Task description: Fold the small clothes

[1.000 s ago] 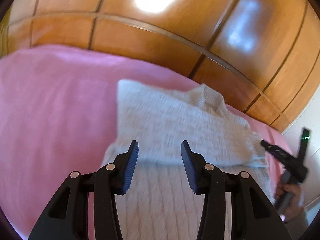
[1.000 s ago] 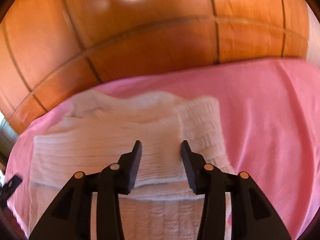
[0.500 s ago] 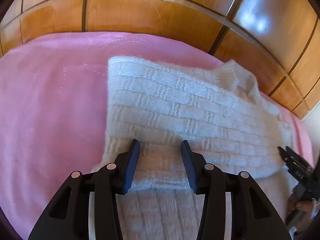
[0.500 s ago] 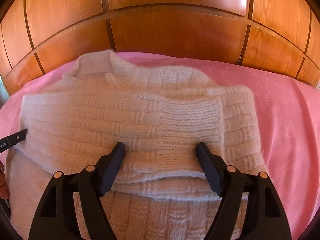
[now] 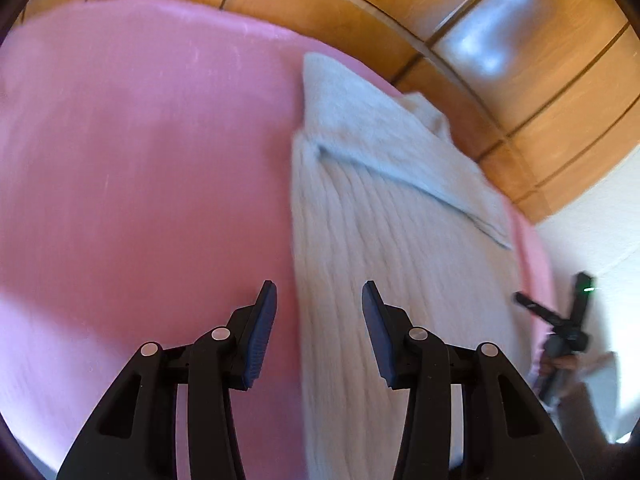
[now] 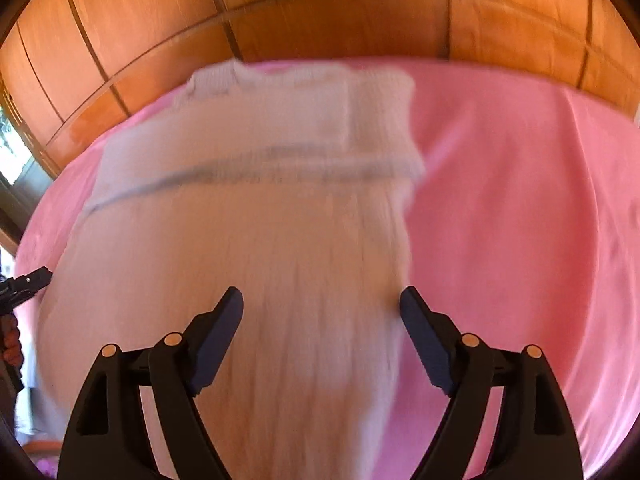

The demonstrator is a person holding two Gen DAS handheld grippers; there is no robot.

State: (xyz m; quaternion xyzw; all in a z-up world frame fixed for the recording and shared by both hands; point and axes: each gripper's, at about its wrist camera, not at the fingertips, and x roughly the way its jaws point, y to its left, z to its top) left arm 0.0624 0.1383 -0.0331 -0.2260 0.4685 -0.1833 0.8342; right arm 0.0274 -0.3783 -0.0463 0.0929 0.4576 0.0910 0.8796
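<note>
A white knit sweater [image 5: 380,220] lies flat on a pink bedspread [image 5: 140,140], its upper part folded over as a band [image 5: 372,128] across the far end. My left gripper [image 5: 318,292] hovers over the sweater's left edge, jaws apart, with nothing between them. In the right wrist view the sweater [image 6: 260,220] fills the middle, with the folded band [image 6: 300,120] beyond. My right gripper [image 6: 322,296] hangs above the sweater's lower body near its right edge; its jaws are opening and grip nothing. Both views are motion-blurred.
Glossy wooden wardrobe doors [image 6: 320,8] stand right behind the bed. Pink bedspread [image 6: 520,200] stretches right of the sweater. A white wall [image 5: 592,232] lies at the right. Each view shows the other gripper at its edge with a hand [image 6: 12,344] on it.
Both grippers have drawn back from the folded band toward the sweater's lower part. The left one has shifted to the sweater's left edge. The right jaws have spread much wider.
</note>
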